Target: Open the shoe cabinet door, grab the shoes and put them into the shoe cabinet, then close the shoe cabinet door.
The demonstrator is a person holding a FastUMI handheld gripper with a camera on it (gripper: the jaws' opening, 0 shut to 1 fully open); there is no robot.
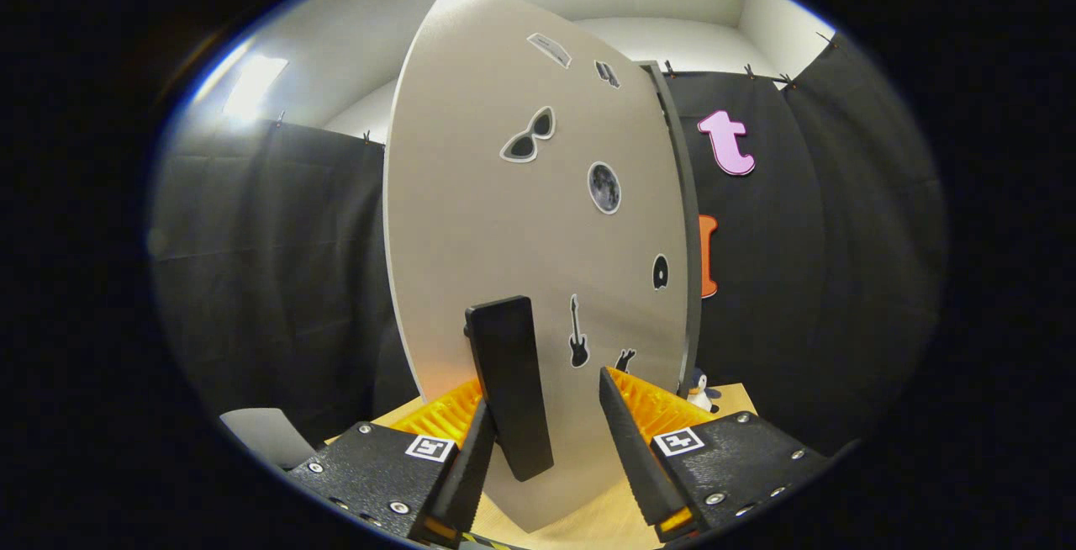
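- Gripper view: shoe cabinet door [504,222] fills the space just ahead, pale panel with stickers, standing upright on the wooden table [605,520].
- Door handle [508,386], a dark vertical bar, sits between the fingers, hard against the left one; right finger stands apart from it.
- Gripper [542,449]: fingers spread fairly wide, straddling the handle, not clamped on it.
- Door looks swung at an angle: its far edge [677,222] shows thickness against the black cloth, so likely partly open. Cabinet body and shoes: can't place them from here.
- Small penguin figure [699,390] on the table beyond the right finger, beside the door's far edge.
- Step, my read: door-handling phase, either opening or closing; can't tell which.
- Next move: pinch the handle or hook it with the left finger, then follow the hinge arc, not a straight pull.
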